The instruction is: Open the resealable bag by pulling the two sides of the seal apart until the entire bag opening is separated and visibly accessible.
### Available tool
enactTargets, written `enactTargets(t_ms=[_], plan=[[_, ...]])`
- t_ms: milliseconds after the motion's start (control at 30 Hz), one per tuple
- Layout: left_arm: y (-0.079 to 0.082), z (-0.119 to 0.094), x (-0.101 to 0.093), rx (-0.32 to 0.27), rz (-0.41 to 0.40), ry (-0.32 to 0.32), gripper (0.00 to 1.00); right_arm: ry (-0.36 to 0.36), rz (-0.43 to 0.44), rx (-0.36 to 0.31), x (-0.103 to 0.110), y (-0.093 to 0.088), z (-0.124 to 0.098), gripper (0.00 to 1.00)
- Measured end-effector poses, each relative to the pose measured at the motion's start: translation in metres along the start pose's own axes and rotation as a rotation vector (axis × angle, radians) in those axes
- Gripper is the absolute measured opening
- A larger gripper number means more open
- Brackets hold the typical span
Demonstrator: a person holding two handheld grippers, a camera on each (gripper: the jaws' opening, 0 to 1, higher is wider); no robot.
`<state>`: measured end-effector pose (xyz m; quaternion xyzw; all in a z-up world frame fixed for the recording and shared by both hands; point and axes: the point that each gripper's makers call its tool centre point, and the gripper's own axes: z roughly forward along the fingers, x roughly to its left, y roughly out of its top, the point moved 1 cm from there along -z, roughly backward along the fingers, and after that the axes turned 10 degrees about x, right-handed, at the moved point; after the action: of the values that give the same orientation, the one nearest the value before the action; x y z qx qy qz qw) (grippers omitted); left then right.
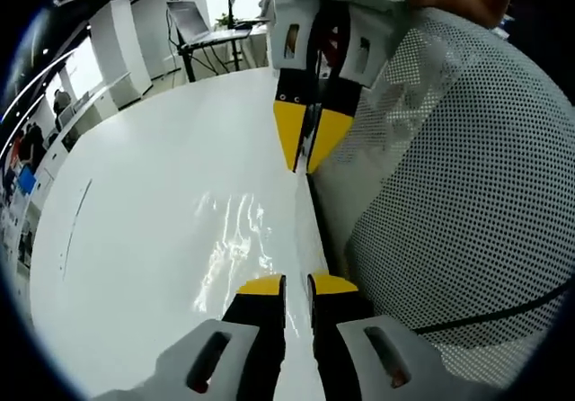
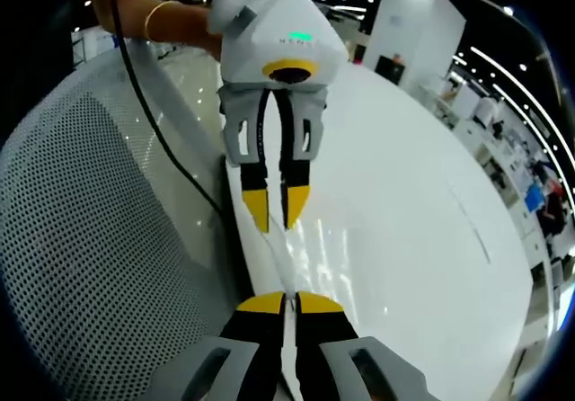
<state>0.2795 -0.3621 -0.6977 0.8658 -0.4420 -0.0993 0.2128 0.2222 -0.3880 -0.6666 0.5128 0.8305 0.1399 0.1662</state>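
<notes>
Although both grippers, left (image 1: 297,286) and right (image 2: 289,304), clenched the clear bag (image 1: 235,239) on the worktop (image 1: 144,185), its seal appeared unopened.

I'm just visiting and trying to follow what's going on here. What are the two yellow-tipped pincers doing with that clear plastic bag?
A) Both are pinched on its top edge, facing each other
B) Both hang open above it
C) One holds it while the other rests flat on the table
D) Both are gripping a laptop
A: the left gripper and the right gripper face each other, jaws closed on the edge of the clear bag over the white table.
</notes>
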Motion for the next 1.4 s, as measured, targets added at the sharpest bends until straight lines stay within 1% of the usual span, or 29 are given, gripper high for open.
enactTargets(t_ms=[33, 167, 200, 267, 300, 367, 400, 467, 567, 633, 667, 733, 800, 900, 967, 1033, 1100, 1167, 1300, 1400], plan=[[0.0, 0.0, 0.0, 0.0, -0.001, -0.003, 0.0, -0.001, -0.001, 0.002, 0.0, 0.0, 0.0, 0.0], [0.0, -0.001, 0.002, -0.008, -0.039, -0.003, 0.0, -0.003, 0.003, 0.001, 0.0, 0.0, 0.0, 0.0], [0.0, -0.002, 0.004, -0.013, -0.057, 0.01, 0.0, -0.005, 0.004, 0.0, 0.0, 0.0, 0.0, 0.0], [0.0, -0.004, 0.006, -0.021, -0.088, 0.012, 0.0, -0.01, 0.004, 0.001, -0.001, 0.0, -0.001, 0.0], [0.001, -0.005, 0.008, -0.027, -0.12, 0.015, 0.0, -0.02, 0.008, 0.0, -0.003, 0.0, -0.001, 0.0], [-0.001, -0.006, 0.011, -0.021, -0.166, 0.028, 0.0, -0.026, 0.022, -0.012, -0.005, 0.001, -0.001, 0.0], [0.0, -0.006, 0.012, -0.02, -0.161, 0.032, 0.0, -0.028, 0.025, -0.018, -0.006, 0.002, -0.002, 0.0], [-0.002, -0.007, 0.015, 0.005, -0.153, 0.057, 0.0, -0.043, 0.038, -0.027, -0.009, 0.003, -0.003, 0.04], [-0.001, -0.009, 0.015, 0.022, -0.139, 0.067, 0.0, -0.048, 0.054, -0.041, -0.011, 0.004, -0.004, 0.07], [0.004, -0.01, 0.019, 0.004, -0.164, 0.077, 0.0, -0.052, 0.049, -0.05, -0.01, 0.007, -0.005, 0.07], [0.006, -0.011, 0.021, -0.011, -0.193, 0.084, 0.0, -0.058, 0.039, -0.056, -0.011, 0.009, -0.006, 0.08], [0.007, -0.012, 0.025, -0.01, -0.209, 0.099, 0.0, -0.072, 0.022, -0.075, -0.011, 0.014, -0.008, 0.1], [0.008, -0.013, 0.029, -0.007, -0.215, 0.118, 0.0, -0.081, 0.005, -0.09, -0.012, 0.017, -0.01, 0.11], [0.012, -0.016, 0.031, -0.018, -0.229, 0.115, 0.0, -0.11, -0.032, -0.122, -0.014, 0.026, -0.014, 0.11], [0.013, -0.016, 0.031, -0.019, -0.231, 0.115, 0.0, -0.113, -0.041, -0.136, -0.014, 0.029, -0.015, 0.11], [0.019, -0.017, 0.031, -0.022, -0.223, 0.123, 0.0, -0.108, -0.053, -0.145, -0.012, 0.032, -0.014, 0.11], [0.023, -0.018, 0.031, -0.021, -0.214, 0.127, 0.0, -0.1, -0.061, -0.136, -0.01, 0.032, -0.012, 0.11], [0.031, -0.018, 0.028, -0.041, -0.214, 0.115, 0.0, -0.098, -0.081, -0.116, -0.008, 0.029, -0.01, 0.11], [0.04, -0.017, 0.025, -0.04, -0.182, 0.116, 0.0, -0.098, -0.081, -0.118, -0.009, 0.03, -0.01, 0.1], [0.048, -0.018, 0.022, -0.054, -0.168, 0.103, 0.0, -0.098, -0.089, -0.108, -0.008, 0.029, -0.009, 0.1]])
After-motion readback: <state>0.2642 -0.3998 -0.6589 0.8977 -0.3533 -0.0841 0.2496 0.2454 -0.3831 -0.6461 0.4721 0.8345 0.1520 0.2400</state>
